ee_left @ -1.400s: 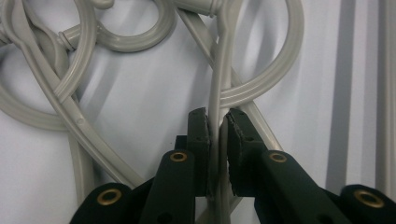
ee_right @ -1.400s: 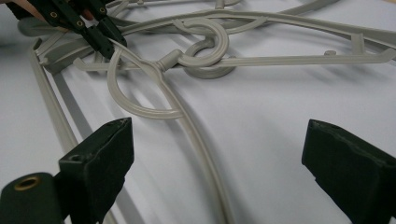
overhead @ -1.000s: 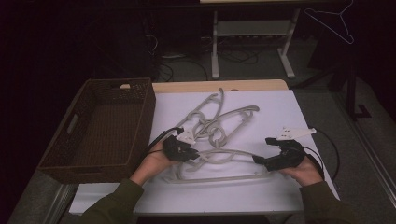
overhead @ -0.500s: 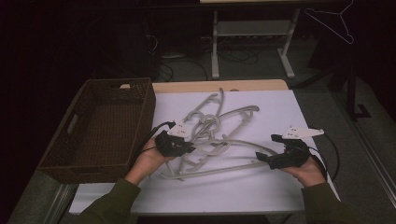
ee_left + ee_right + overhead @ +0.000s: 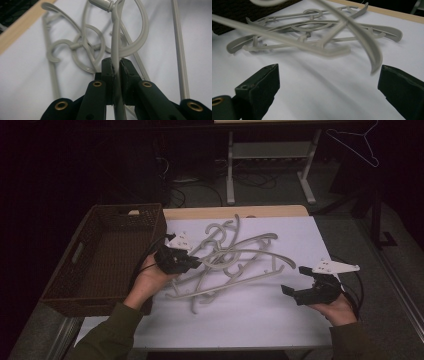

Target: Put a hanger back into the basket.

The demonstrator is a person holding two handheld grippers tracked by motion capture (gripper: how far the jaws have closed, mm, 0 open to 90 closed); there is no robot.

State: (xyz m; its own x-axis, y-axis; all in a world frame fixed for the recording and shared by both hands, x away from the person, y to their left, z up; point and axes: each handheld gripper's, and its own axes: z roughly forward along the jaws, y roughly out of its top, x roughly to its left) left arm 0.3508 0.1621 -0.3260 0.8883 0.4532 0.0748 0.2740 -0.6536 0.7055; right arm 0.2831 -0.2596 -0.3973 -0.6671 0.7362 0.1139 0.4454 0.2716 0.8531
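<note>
Item: my left tongs (image 5: 196, 263) clamp one hanger (image 5: 235, 282); right tongs (image 5: 295, 281) gape empty. Risk: pile (image 5: 235, 251) beyond left tongs snags, dragging hangers off table (image 5: 260, 320).

The left gripper (image 5: 192, 263) has lifted its hanger (image 5: 235, 282); the right gripper (image 5: 296, 290) has let go.

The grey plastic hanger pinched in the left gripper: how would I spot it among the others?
Start at the brown wicker basket on the table's left; just right of it the left gripper is shut on one grey plastic hanger. Unlike the tangled hangers lying flat behind it, this one is lifted at the gripped end.
</note>
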